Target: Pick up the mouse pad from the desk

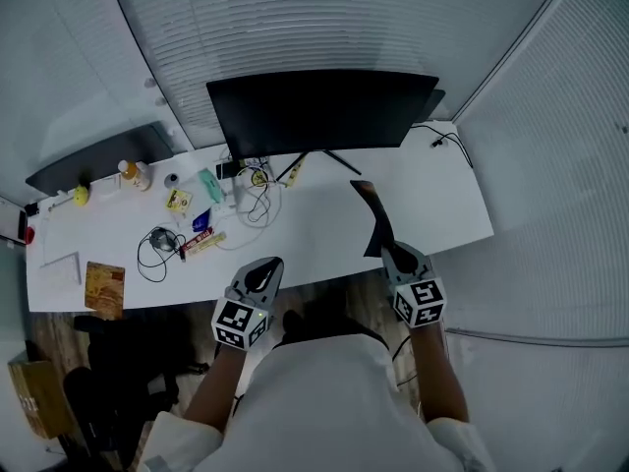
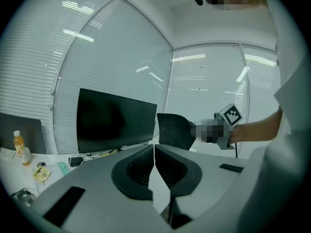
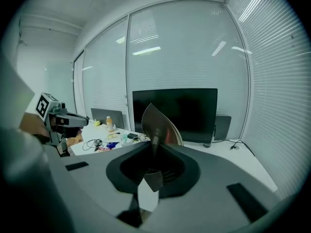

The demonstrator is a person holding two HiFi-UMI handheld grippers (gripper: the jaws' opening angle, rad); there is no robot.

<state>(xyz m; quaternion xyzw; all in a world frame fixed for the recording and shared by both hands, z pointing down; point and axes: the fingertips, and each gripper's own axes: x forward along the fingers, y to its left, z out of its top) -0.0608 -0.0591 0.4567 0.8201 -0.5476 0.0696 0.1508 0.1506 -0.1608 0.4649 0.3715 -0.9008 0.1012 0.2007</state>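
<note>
The right gripper has its jaws clamped on the edge of the black mouse pad, held above the white desk, while the left gripper's jaws are pressed together, empty.

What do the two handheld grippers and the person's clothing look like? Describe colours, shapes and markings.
The left gripper and the right gripper both have grey bodies with dark, rounded hollows around their two jaws. Each carries a cube with black-and-white square markers: left cube, right cube. The person wears a white top whose sleeves leave the forearms bare.
</note>
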